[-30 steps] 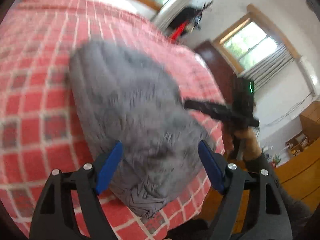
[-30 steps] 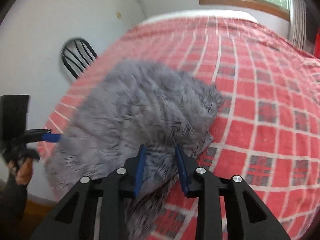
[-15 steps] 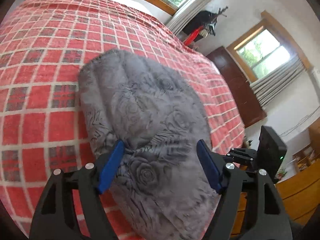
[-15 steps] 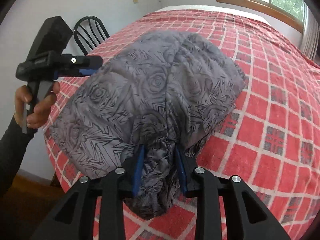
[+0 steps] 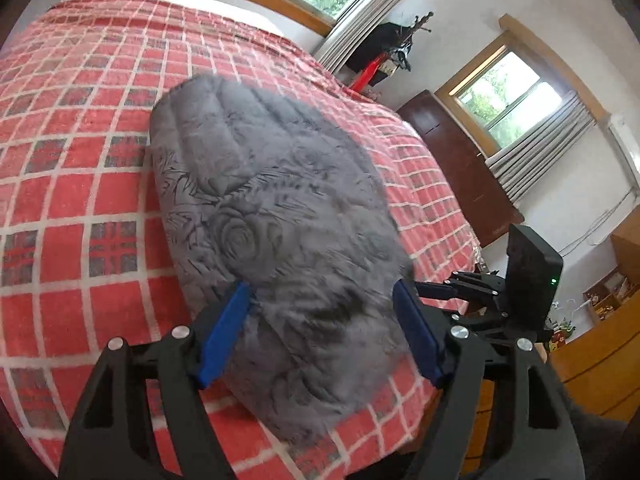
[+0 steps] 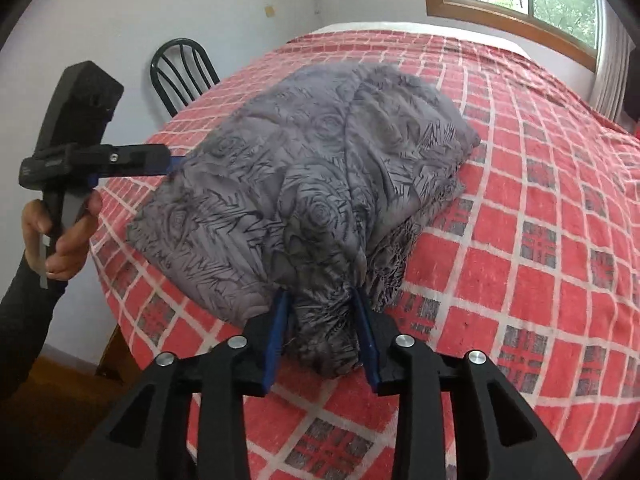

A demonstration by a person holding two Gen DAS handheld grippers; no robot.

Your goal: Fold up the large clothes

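Note:
A large grey garment with a rose pattern (image 5: 280, 216) lies bunched in a folded heap near the corner of a bed with a red checked cover (image 5: 80, 184). My left gripper (image 5: 320, 300) is open, its blue fingers spread wide on either side of the garment's near end. In the right wrist view the garment (image 6: 320, 168) fills the middle, and my right gripper (image 6: 322, 300) is shut on a gathered bunch of its near edge. The left gripper (image 6: 172, 162) shows there at the garment's left side, held by a hand.
A black chair (image 6: 182, 68) stands by the wall beside the bed. A dark wooden door (image 5: 460, 168) and wooden furniture (image 5: 600, 352) stand past the bed's corner. The bed's edge drops off to the wooden floor (image 6: 48, 392) close to the garment.
The garment has come down and settled on the bed. The left gripper has moved in along the garment's end. The right gripper keeps its hold.

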